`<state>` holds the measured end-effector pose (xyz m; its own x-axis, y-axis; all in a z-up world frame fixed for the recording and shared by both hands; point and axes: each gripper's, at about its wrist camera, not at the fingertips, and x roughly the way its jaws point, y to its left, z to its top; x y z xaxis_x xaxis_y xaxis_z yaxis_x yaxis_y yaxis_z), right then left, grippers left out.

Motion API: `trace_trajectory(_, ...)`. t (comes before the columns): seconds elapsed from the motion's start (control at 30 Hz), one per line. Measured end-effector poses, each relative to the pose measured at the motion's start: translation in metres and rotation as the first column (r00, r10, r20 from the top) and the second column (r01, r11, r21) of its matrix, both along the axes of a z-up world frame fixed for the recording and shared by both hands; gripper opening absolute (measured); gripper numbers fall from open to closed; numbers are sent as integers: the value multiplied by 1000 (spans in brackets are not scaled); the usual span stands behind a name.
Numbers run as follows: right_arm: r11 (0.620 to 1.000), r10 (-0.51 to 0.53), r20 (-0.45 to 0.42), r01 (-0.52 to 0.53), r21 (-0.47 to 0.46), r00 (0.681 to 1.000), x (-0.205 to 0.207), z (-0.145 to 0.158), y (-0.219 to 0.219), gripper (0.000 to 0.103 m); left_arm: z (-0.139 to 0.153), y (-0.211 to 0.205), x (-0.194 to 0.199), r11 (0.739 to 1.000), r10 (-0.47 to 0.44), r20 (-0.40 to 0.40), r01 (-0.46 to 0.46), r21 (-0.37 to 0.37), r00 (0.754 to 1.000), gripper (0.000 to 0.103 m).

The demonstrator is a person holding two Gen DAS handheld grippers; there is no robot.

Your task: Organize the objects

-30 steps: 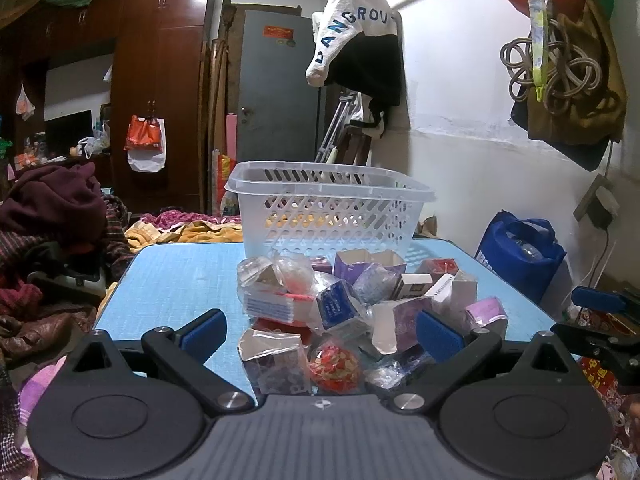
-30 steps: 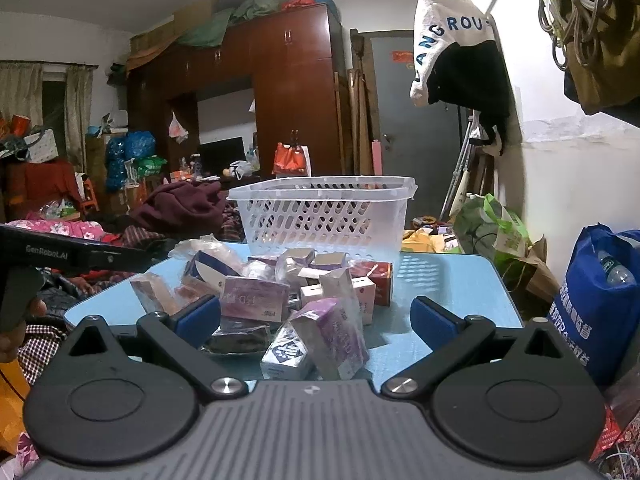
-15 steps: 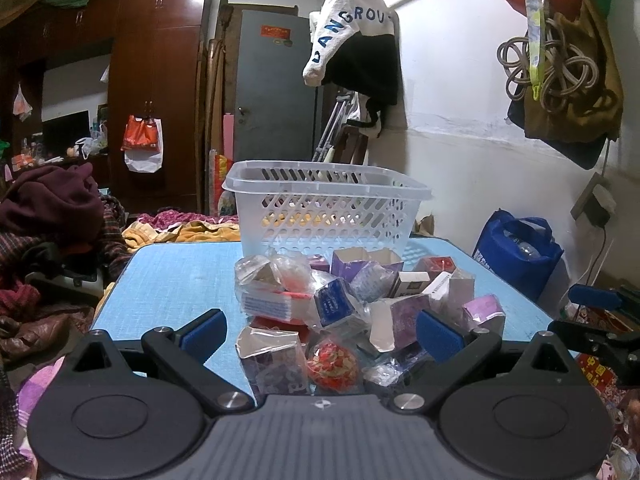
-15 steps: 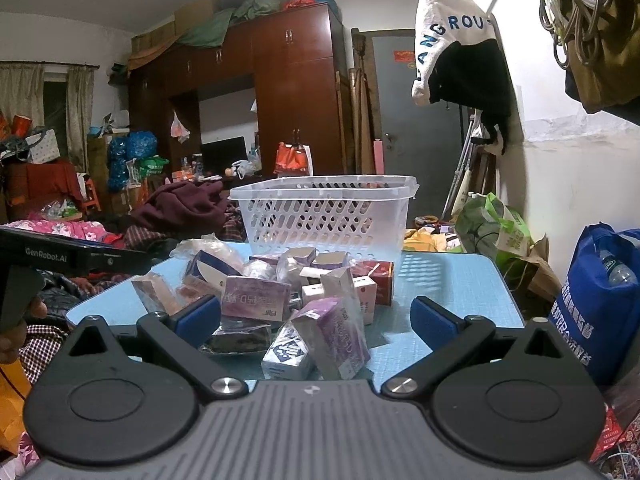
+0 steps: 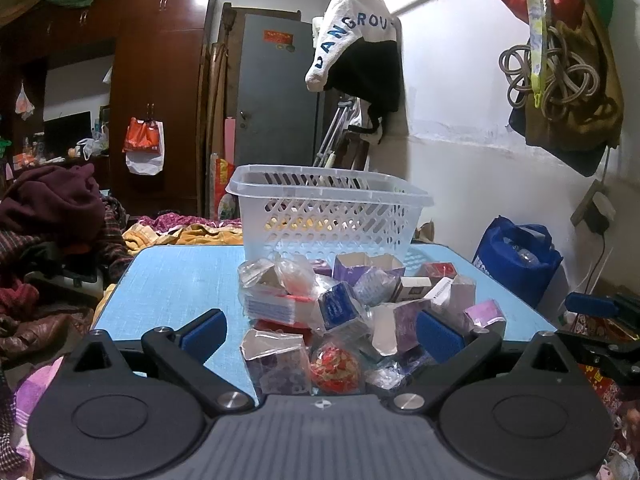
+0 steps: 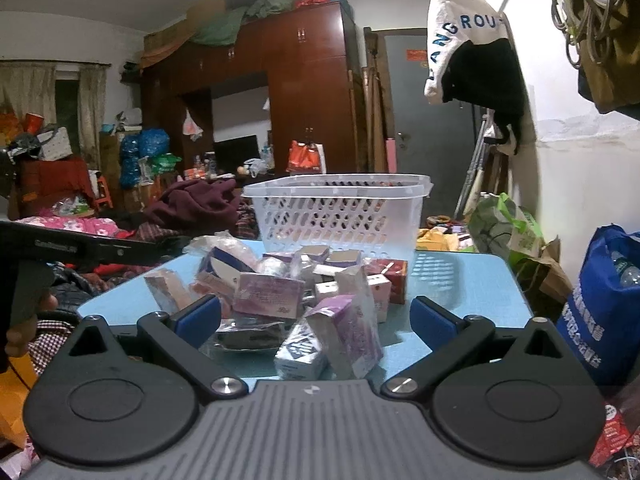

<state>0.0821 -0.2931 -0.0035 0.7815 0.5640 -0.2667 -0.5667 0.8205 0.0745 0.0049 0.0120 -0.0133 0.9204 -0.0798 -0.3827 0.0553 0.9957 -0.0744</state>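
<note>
A heap of small boxes and plastic-wrapped packets (image 5: 340, 304) (image 6: 304, 296) lies on a light blue table (image 5: 172, 284) (image 6: 464, 280). Behind it stands a white perforated plastic basket (image 5: 332, 216) (image 6: 340, 216). My left gripper (image 5: 320, 334) is open at the table's near edge, its blue pads either side of a torn purple box (image 5: 276, 364) and a red round packet (image 5: 334, 366). My right gripper (image 6: 316, 320) is also open, with a purple box (image 6: 352, 332) and a white-and-blue box (image 6: 300, 354) standing between its fingers. Neither grips anything.
In the right wrist view the left gripper's black arm (image 6: 92, 246) and a hand (image 6: 24, 320) reach in at the left. A blue bag (image 5: 520, 256) (image 6: 600, 304) sits on the floor to the right, by the white wall. Piled clothes (image 5: 48, 216) lie left of the table.
Both views have barely shifted; the left gripper has eased slightly toward the heap. Both grippers stay open and the heap has not moved.
</note>
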Motion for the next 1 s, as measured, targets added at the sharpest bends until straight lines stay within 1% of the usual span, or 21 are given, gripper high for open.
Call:
trace_trajectory(0.7,1000,-3,-10,3,-1,1000,3,-2,-4,103,-3,-1,1,1000,-4,-10,4,1,1000,102)
trace_trajectory(1.0,1000,7,-28,-7,4,1000,6,-5,-4,103,-4,-1,2,1000,-5,-19,5,6,1000,102)
